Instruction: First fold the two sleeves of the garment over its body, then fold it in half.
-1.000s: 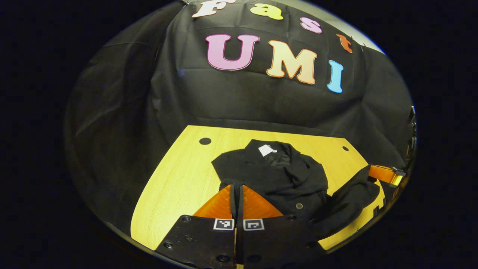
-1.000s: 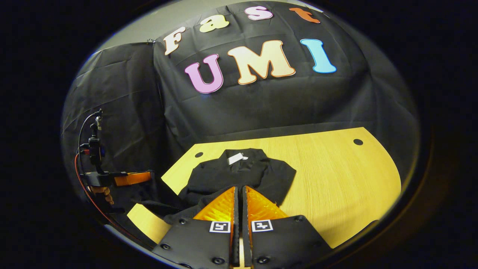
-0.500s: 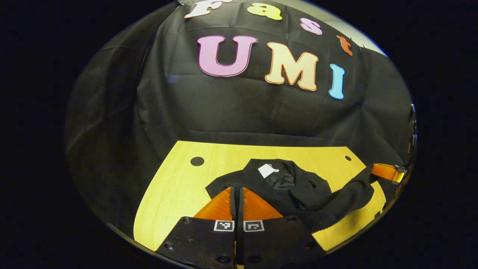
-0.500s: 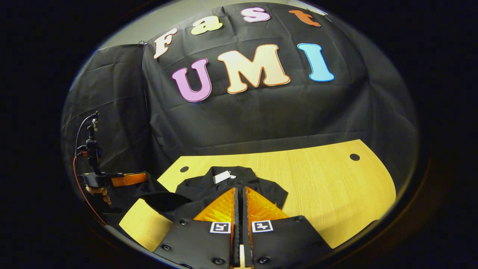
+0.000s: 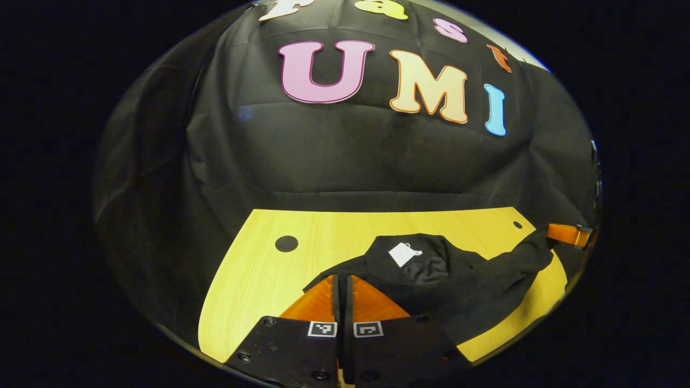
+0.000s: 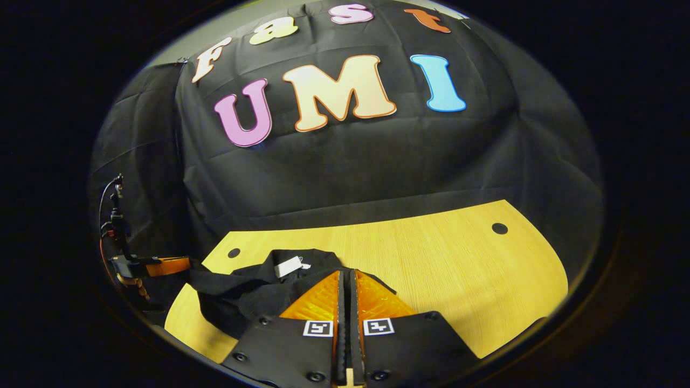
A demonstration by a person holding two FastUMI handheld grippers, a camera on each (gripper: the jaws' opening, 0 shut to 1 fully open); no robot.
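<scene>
Garment (image 5: 442, 280) lies dark and bunched on the yellow table (image 5: 259, 280), near its front edge, white tag (image 5: 404, 253) up at the collar. Your left gripper (image 5: 340, 285) and right gripper (image 6: 345, 285) each have jaws pressed together at the near cloth, though whether fabric is pinched between them can't be told. You look to be in the final half-fold, hem lifted toward the collar; laying it flat remains.
</scene>
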